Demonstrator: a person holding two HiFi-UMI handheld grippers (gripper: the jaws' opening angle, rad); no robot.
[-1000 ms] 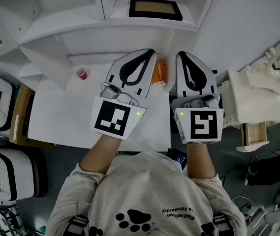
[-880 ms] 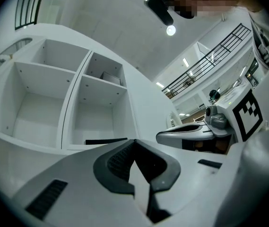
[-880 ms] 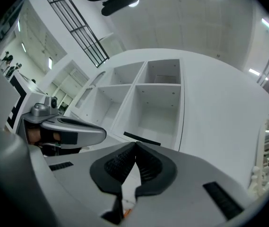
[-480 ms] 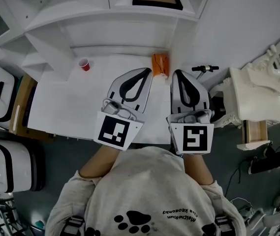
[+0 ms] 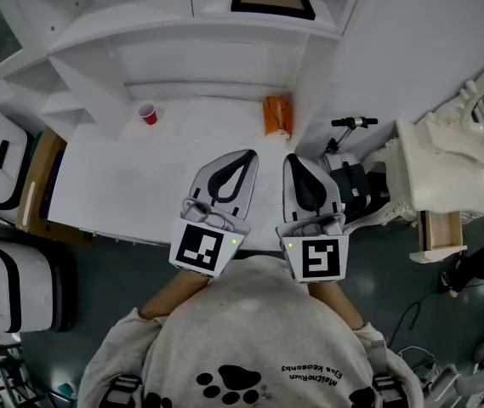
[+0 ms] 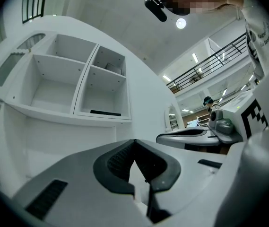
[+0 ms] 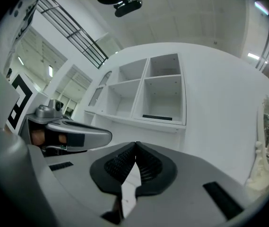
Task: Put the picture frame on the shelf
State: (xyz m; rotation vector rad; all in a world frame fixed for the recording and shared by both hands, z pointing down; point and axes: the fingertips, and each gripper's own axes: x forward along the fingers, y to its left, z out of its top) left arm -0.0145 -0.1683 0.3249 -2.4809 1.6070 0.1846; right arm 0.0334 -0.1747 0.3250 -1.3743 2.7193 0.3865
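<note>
The picture frame [image 5: 272,2], black-edged with a tan middle, lies flat in the lower right compartment of the white shelf unit [image 5: 182,36]. It shows as a thin dark strip in the left gripper view [image 6: 105,112] and in the right gripper view [image 7: 157,117]. My left gripper [image 5: 252,154] and right gripper [image 5: 290,158] sit side by side over the white table's near edge, far below the shelf. Both are shut with tips touching and nothing between them.
A red cup [image 5: 147,113] stands at the back left of the white table [image 5: 122,185]. An orange packet [image 5: 276,115] lies at the back right. White cases [image 5: 3,168] stand left of the table; a scooter [image 5: 348,172] and ornate white furniture [image 5: 441,177] stand to the right.
Both grippers have drawn back from the rear of the table toward the person, uncovering the orange packet. The frame stays in the shelf compartment.
</note>
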